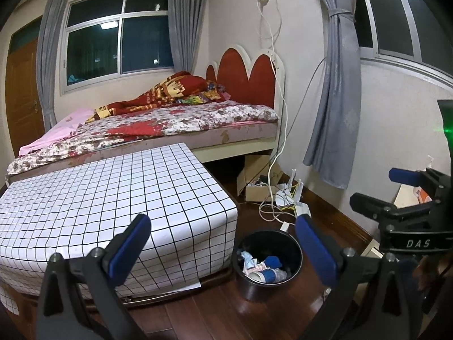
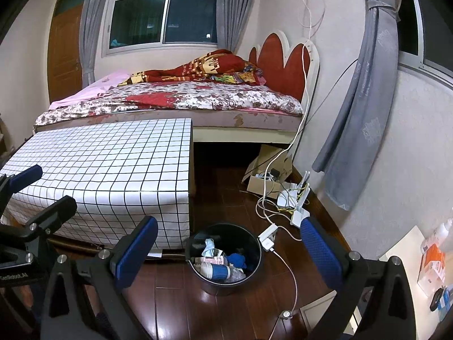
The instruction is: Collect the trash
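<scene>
Both hand-held grippers up above the floor, empty. Left hand-held gripper (image 1: 223, 250) jaws spread wide, nothing between the blue pads; right hand-held gripper (image 2: 229, 253) same, wide open and holding nothing. Black round trash bin (image 2: 256, 269) stands on the dark wood floor (image 2: 170, 311) just beside the corner of the low counter (image 2: 107, 164) with its black-and-white grid cloth, bed (image 2: 198, 104) behind. Bin already holds trash: a white-and-blue cup (image 2: 216, 271) lying on its side, crumpled light-blue paper or mask (image 2: 208, 247), a pink wrapper (image 2: 212, 260), a dark blue soft lump (image 2: 236, 259), some clear plastic. No loose trash visible on the counter top. Judgement: contents are light, soft, crushable; cup thin-walled, would deform under a hard squeeze, so pinch it at the rim. Bin looks stiff, light, smooth-walled and probably slippery; take it by the rim, one pad inside and one outside. White power strip (image 2: 267, 238) and cables (image 2: 291, 272) lie right beside the bin, snag risk if the bin gets lifted or dragged.
</scene>
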